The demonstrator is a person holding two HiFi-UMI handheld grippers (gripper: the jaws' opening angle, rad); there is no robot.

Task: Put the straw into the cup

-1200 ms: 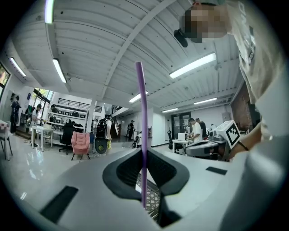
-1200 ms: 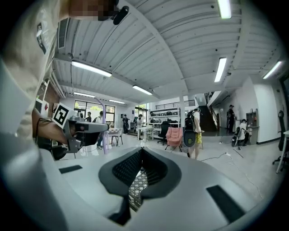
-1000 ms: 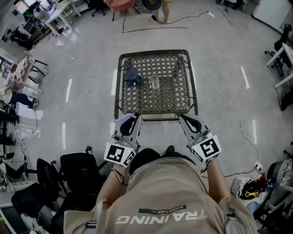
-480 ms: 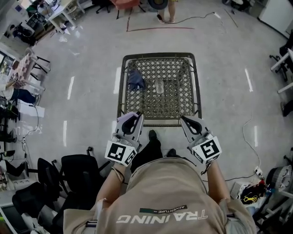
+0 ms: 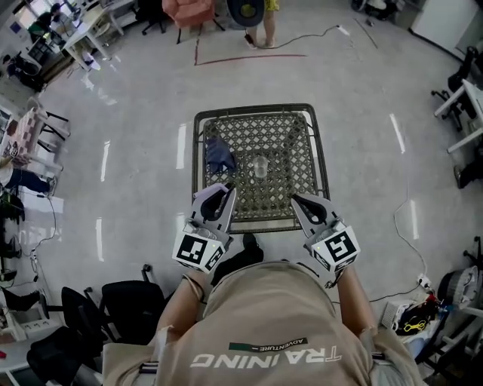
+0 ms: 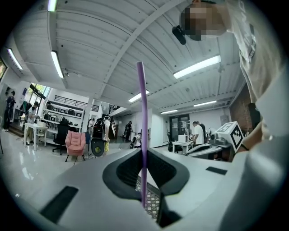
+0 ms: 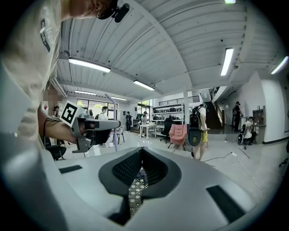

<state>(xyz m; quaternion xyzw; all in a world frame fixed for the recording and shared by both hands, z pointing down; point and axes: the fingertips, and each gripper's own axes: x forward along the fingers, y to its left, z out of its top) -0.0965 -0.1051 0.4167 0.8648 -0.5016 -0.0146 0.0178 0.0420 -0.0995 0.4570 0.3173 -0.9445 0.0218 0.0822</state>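
Note:
My left gripper is shut on a purple straw, which stands upright between its jaws. A clear cup stands near the middle of a metal mesh table, ahead of both grippers and between them. My right gripper is shut, with nothing in it. Both grippers reach over the table's near edge. In the right gripper view, the left gripper shows at the left with the straw rising from it. The left gripper view does not show the cup.
A crumpled blue cloth lies on the mesh left of the cup. Black office chairs stand at the lower left. A pink armchair and a standing person are far ahead. Cables trail on the floor at the right.
The person has walked forward. The table's near edge, level with the gripper tips before, now lies under both grippers. The straw stays in the left gripper.

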